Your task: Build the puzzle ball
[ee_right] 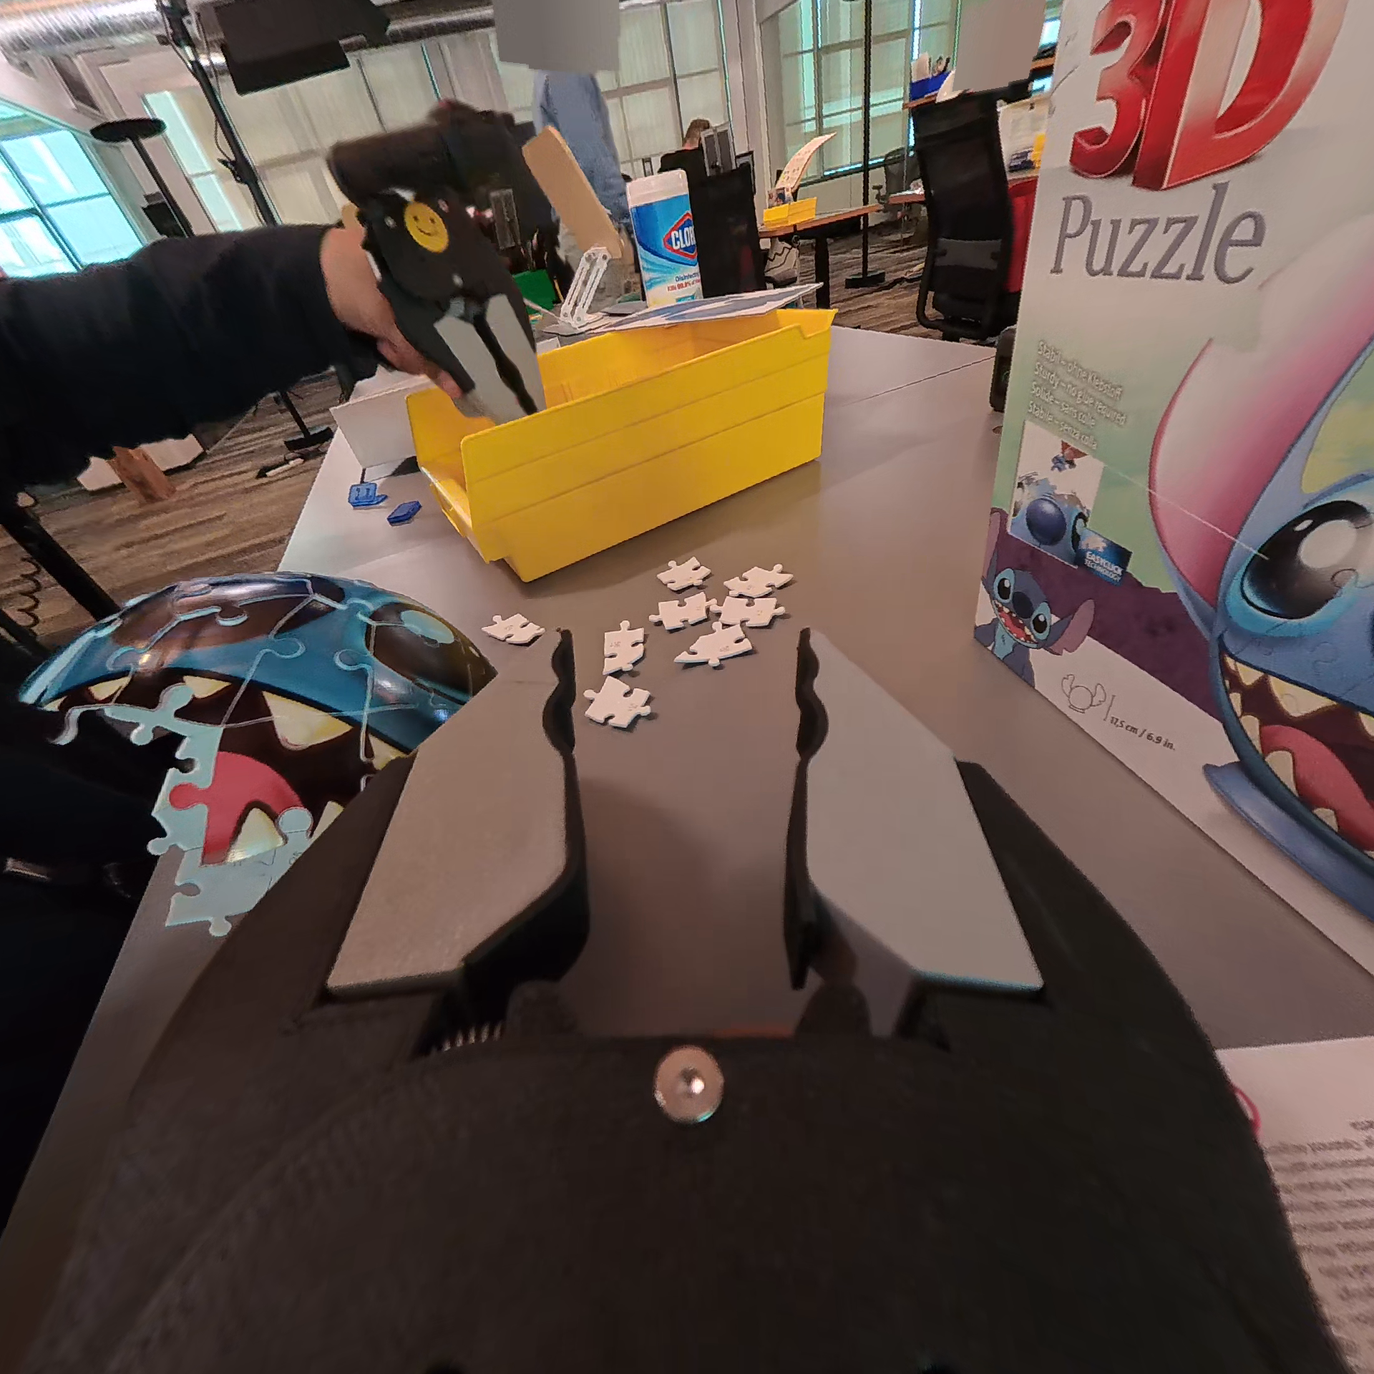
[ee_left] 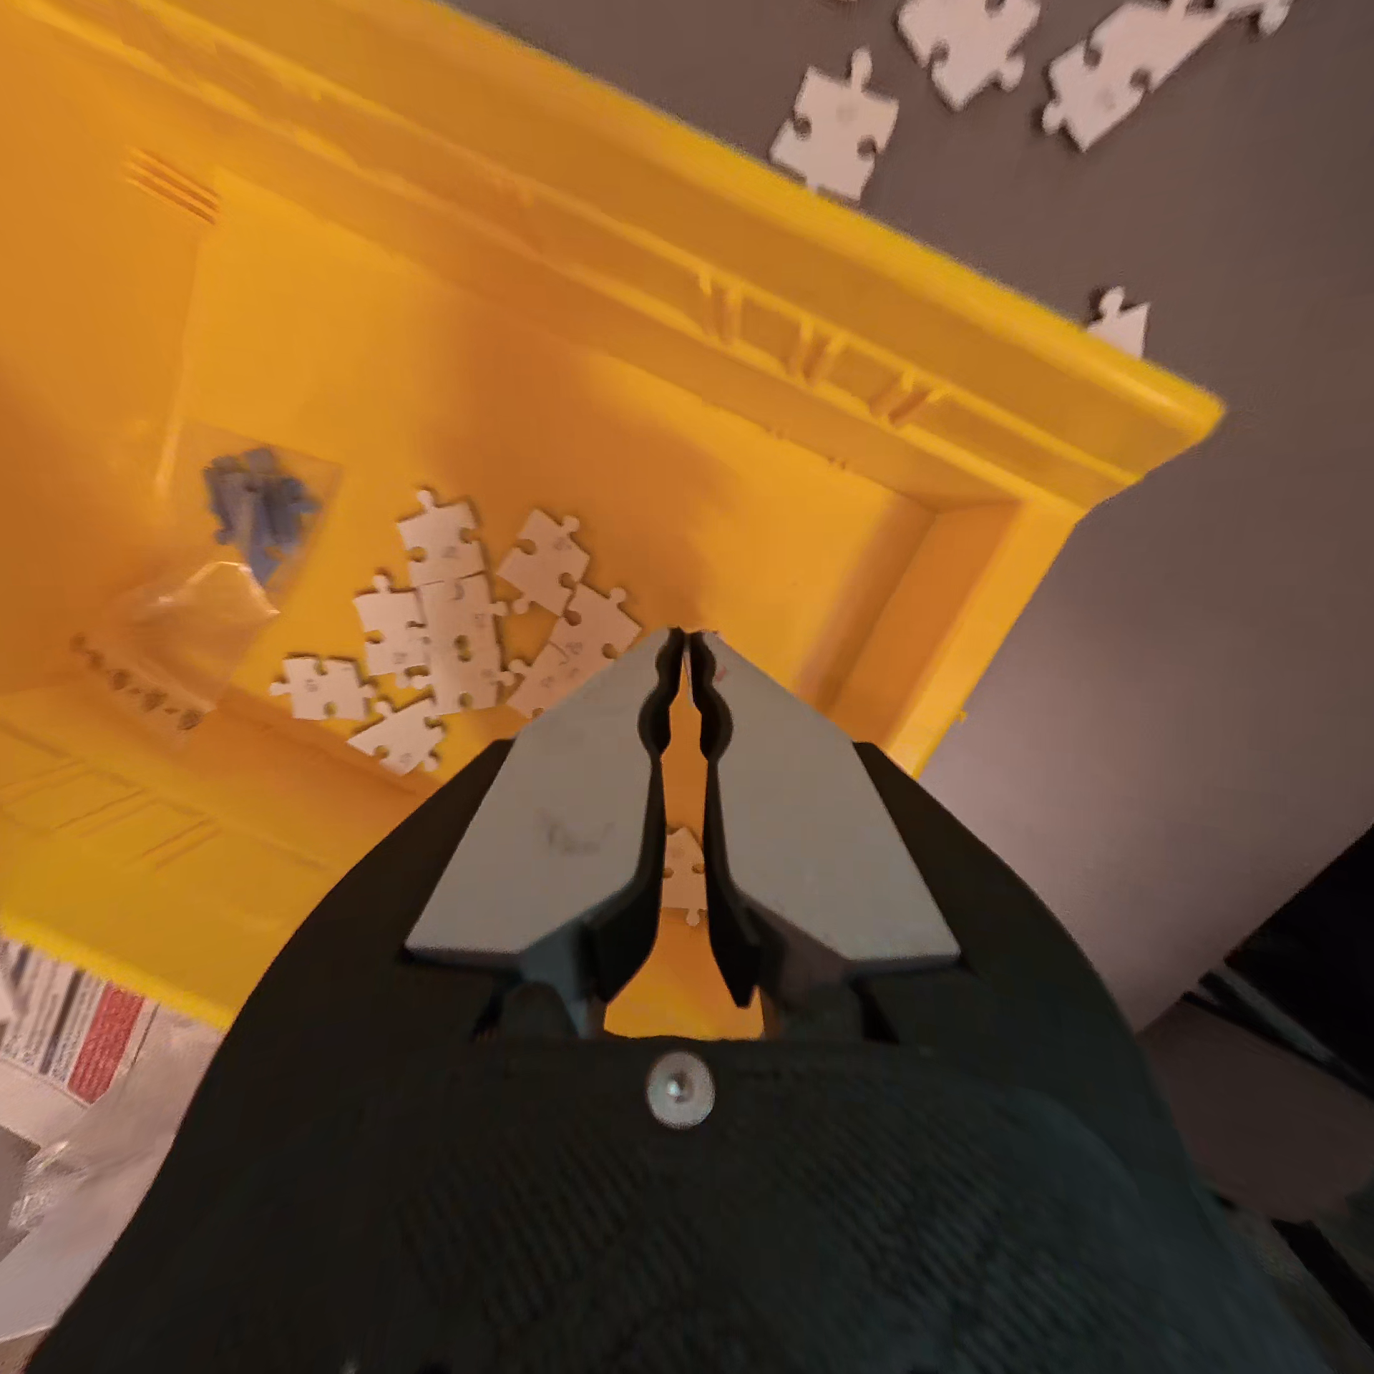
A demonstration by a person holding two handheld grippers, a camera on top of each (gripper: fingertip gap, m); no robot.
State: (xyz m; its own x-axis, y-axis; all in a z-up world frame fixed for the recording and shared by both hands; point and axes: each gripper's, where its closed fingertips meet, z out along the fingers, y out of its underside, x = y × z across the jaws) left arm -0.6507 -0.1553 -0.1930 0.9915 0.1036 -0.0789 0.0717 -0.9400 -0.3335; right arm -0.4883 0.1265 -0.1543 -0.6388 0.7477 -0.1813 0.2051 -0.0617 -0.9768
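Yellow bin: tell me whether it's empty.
Not empty: the yellow bin holds loose white puzzle pieces and a clear bag on its floor.

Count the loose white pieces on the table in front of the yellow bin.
8 pieces. One alone, leftmost; two in the middle; five clustered nearer the yellow bin. Others may be hidden.

An open-plan office is shown: large windows [ee_right: 803, 82] line the far walls, black office chairs [ee_right: 959, 223] and desks [ee_right: 825, 219] are seen behind the grey table [ee_right: 892, 520], and patterned carpet [ee_right: 186, 520] covers the floor.
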